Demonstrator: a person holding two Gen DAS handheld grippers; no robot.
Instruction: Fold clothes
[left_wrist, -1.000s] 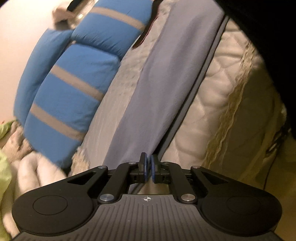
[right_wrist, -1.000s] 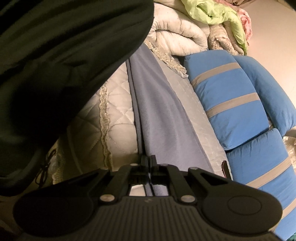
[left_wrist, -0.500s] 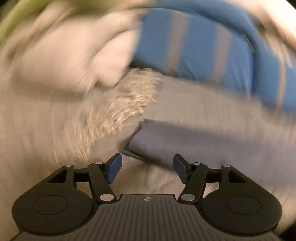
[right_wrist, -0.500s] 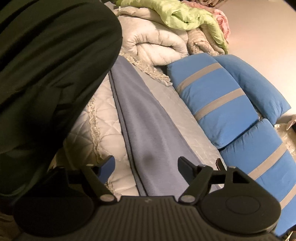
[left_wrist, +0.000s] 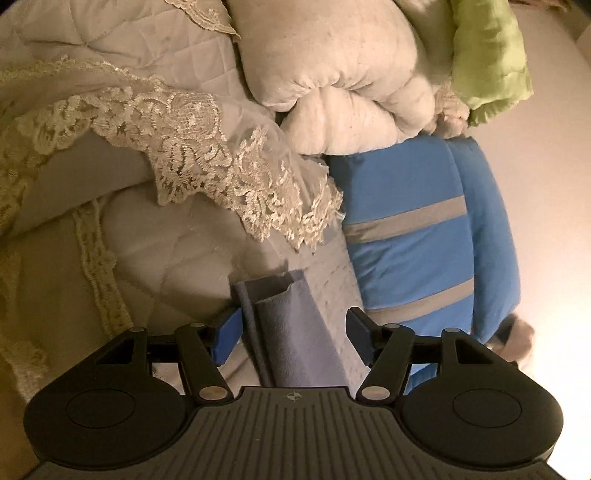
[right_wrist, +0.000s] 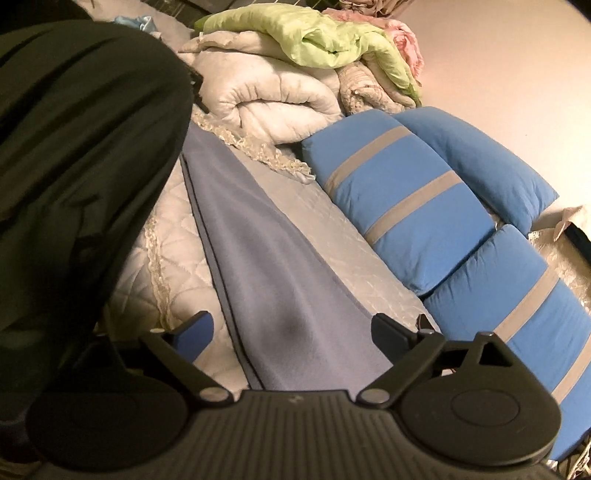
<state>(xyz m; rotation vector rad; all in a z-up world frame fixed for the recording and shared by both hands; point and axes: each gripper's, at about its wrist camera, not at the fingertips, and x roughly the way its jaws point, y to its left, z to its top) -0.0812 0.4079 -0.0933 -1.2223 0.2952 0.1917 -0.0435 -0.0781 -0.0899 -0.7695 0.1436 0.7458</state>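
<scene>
Grey-blue garment (right_wrist: 273, 266) far end behind dark sleeve (right_wrist: 74, 166), near end under right tongs (right_wrist: 291, 334)

Both grippers let go of the folded lavender garment (right_wrist: 273, 266): a second ago they're pinched shut on it, now the left gripper (left_wrist: 291, 334) and right gripper (right_wrist: 291, 334) sit spread wide with it lying loose between. Left one also swings round to the garment's narrow end, facing the lace trim (left_wrist: 207, 162)
</scene>
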